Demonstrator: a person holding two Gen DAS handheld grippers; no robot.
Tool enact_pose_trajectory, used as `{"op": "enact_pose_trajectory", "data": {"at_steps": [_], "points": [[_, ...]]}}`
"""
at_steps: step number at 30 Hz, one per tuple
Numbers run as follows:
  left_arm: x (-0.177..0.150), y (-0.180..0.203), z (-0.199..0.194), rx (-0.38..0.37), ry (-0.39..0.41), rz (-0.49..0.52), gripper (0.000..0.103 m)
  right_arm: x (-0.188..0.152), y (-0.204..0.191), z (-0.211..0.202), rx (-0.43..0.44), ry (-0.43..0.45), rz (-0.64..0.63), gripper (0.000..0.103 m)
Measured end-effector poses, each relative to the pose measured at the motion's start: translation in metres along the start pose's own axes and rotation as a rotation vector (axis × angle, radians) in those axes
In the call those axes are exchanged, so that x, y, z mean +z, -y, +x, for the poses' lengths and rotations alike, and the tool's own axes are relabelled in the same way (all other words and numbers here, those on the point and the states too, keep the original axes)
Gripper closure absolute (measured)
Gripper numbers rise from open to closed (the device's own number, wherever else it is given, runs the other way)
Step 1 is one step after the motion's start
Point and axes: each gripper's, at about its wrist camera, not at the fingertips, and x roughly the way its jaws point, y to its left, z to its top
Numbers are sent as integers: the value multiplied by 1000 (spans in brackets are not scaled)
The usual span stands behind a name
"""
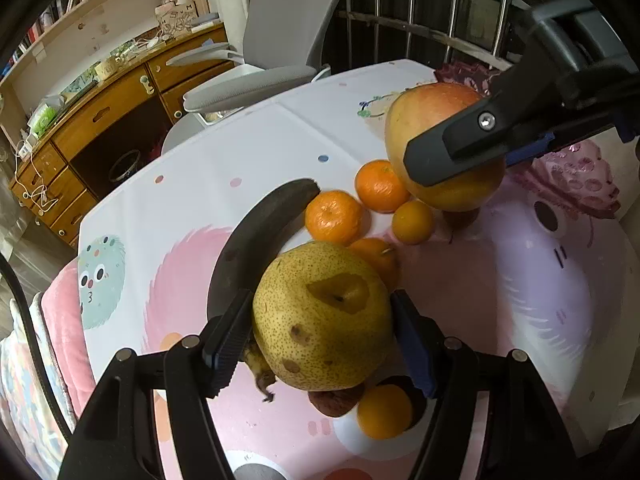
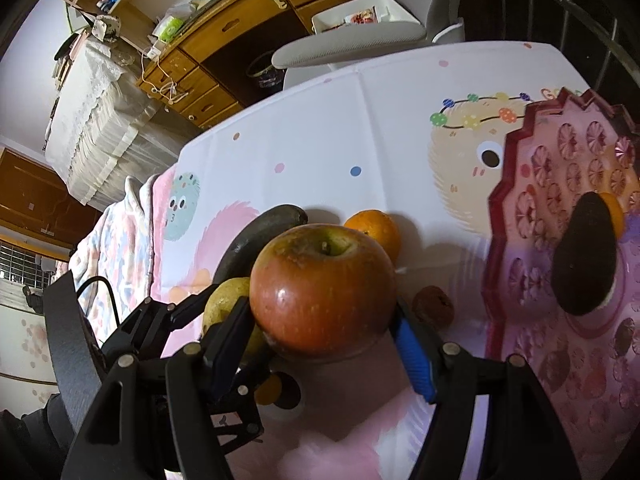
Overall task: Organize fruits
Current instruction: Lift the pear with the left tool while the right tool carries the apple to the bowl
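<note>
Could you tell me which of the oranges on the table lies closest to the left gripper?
The orange just below the held pear, beside a brown shrivelled fruit; the other four sit farther off, past the pear.

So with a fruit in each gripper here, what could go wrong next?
The pear is round and pinched only at its sides by the left gripper; it might slip onto the oranges below. The right gripper, holding the apple, hangs close by, so the two could bump.
</note>
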Motion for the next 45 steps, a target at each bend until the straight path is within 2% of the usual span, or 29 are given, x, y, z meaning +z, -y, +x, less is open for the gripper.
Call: {"op": "enact_pose_trajectory", "data": {"at_steps": [11, 21, 31, 40, 45], "points": [[5, 12, -51, -3, 80, -68, 36, -24, -6, -52, 1, 89, 8, 34], [-19, 33, -97, -26, 87, -175, 36, -78, -2, -90, -15, 133, 41, 34], [-26, 65, -134, -65, 87, -233, 36, -117, 31, -119, -50, 142, 101, 34], [-15, 111, -150, -107, 92, -258, 36, -123, 71, -140, -61, 147, 105, 34], [-1, 141, -152, -83, 99, -311, 36, -115, 97, -147, -30, 116, 75, 34]]}}
